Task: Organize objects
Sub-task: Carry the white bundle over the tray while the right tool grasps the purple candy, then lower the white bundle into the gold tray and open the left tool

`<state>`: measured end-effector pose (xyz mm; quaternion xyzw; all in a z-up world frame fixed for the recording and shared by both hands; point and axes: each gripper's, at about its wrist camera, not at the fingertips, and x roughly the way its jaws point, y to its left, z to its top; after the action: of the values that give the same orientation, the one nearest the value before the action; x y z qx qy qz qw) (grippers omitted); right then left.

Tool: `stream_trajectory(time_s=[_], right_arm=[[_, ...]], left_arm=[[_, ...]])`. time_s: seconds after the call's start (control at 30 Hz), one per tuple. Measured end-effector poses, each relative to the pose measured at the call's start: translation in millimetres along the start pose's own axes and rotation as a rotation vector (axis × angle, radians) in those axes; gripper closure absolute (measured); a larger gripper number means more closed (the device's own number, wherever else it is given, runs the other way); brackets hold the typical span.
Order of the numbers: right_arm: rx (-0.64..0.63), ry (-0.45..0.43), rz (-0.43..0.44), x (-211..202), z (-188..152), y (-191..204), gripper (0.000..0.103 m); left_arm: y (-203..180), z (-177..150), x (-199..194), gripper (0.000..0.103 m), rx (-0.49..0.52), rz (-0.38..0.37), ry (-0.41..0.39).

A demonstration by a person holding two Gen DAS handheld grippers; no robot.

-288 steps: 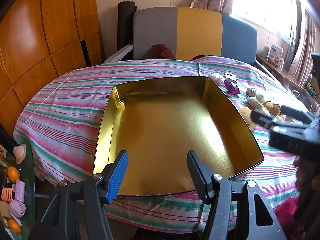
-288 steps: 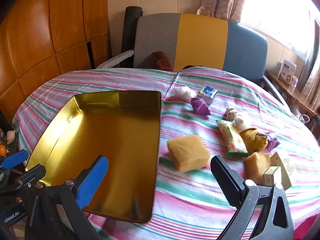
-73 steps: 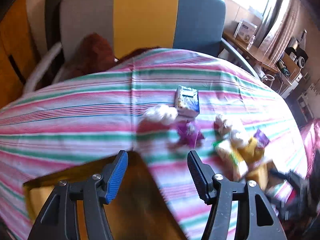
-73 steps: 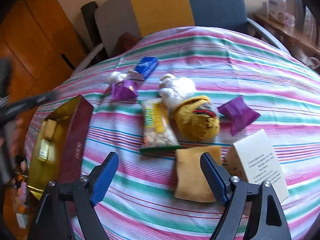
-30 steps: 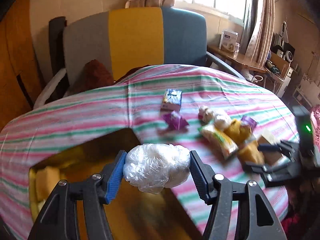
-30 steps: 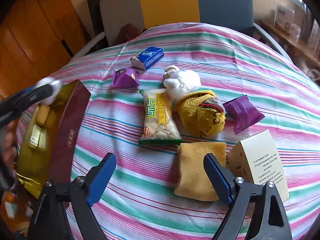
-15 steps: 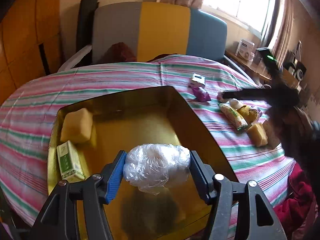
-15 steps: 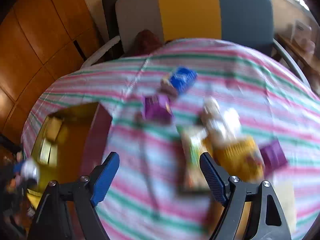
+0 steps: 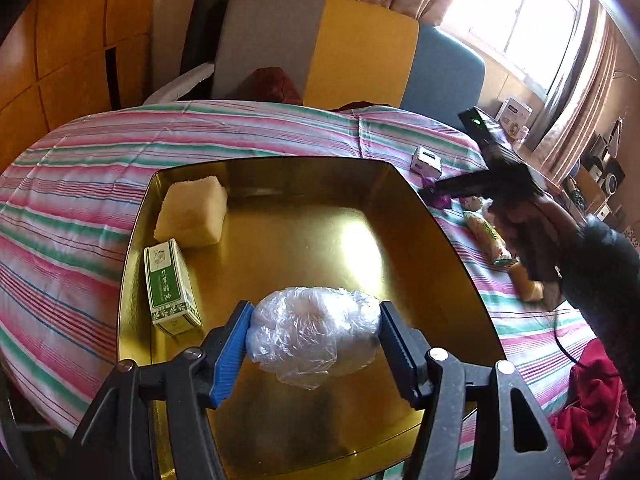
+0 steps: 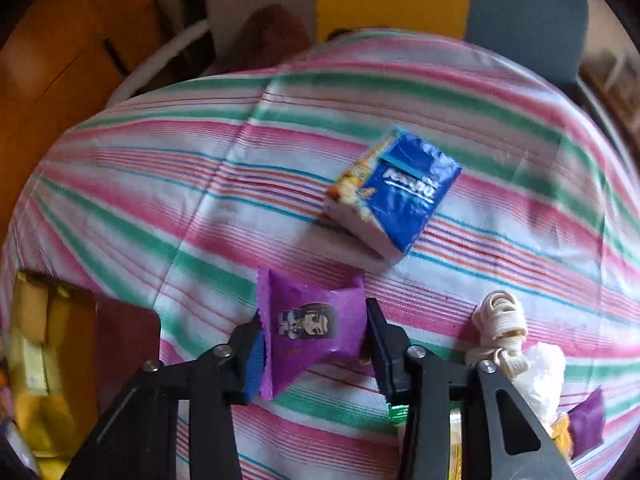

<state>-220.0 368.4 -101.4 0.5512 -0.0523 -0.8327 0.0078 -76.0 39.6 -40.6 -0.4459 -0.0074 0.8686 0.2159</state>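
On the striped bench [image 9: 80,184], our left gripper [image 9: 314,338] squeezes a soft plastic-wrapped bundle [image 9: 312,332] over the gold tray [image 9: 436,232]; our right gripper [image 10: 312,344] pinches a light, crinkly purple packet [image 10: 308,324] beside the tray.

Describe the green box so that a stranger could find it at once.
On the striped table lies a gold tin. The green box lies inside along its left wall, just nearer than the yellow sponge. It alone is green and white with printed characters.

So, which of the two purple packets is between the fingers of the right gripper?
The purple packet with the cartoon face sits between the right gripper fingers. The other purple packet lies at the right edge, plain and apart.
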Motion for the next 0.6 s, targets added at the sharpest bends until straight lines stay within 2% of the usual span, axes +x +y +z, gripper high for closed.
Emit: stream_trajectory(time_s=[0.17,0.3,0.4,0.6], right_arm=[[-0.15,0.008,-0.001,-23,-46,29,0.061],[-0.213,0.049,0.011,-44,-104,38,0.061],[-0.201,0.047,0.0,-57,-144,29,0.061],[-0.087,-0.013,0.025,-74,-183,0,0.061]], left_arm=[[-9,-4,-1,0.04,0.02,0.021,-0.007],[-16,-8,-7,0.04,0.032,0.051,-0.028],[-18,-11,-10,0.04,0.036,0.076,-0.031],[-26,-23,-13,0.04,0.054,0.128,-0.022]])
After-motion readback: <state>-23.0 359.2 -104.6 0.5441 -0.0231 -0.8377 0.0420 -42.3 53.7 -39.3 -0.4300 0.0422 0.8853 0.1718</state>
